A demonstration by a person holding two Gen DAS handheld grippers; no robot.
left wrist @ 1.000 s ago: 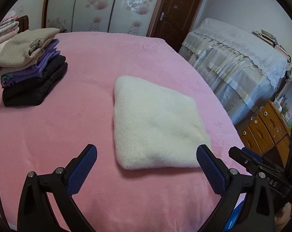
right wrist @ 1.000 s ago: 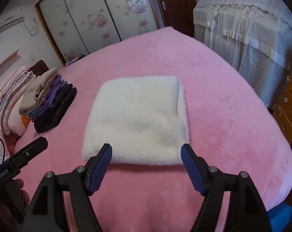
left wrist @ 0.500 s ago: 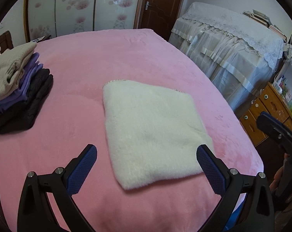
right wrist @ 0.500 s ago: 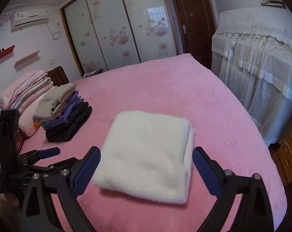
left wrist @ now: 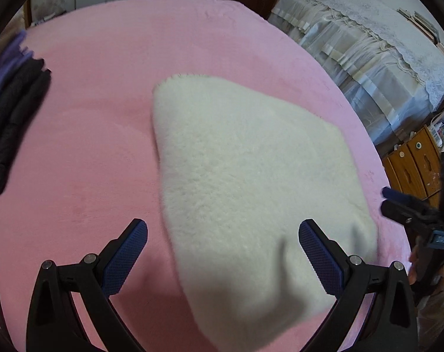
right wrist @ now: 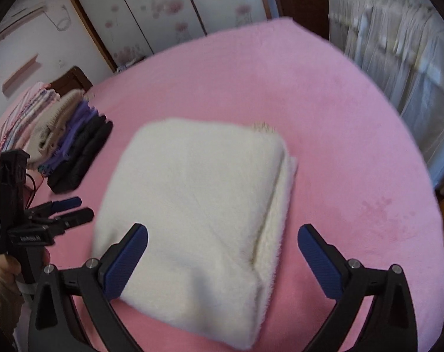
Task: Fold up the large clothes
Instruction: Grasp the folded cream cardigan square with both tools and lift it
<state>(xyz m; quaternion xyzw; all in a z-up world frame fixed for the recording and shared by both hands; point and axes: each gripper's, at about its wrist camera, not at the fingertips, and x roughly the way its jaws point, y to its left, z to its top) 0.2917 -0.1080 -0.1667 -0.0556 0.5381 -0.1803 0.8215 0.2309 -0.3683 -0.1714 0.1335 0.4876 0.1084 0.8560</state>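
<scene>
A folded white fleece garment [left wrist: 245, 193] lies flat on the pink bed [left wrist: 98, 117], toward the bed's near edge and nearer its right side than its left; in the right wrist view its layered open edges [right wrist: 276, 205] face the right edge of the bed. The left tool [left wrist: 222, 252] hovers over the garment's near left corner with its blue-padded fingers spread wide, pinching nothing. The right tool [right wrist: 222, 252] hangs above the garment's near edge, fingers likewise spread and empty. A stack of folded clothes [right wrist: 72, 143], beige on top, then purple, then black, sits near the bed's far left edge, well apart from the garment.
</scene>
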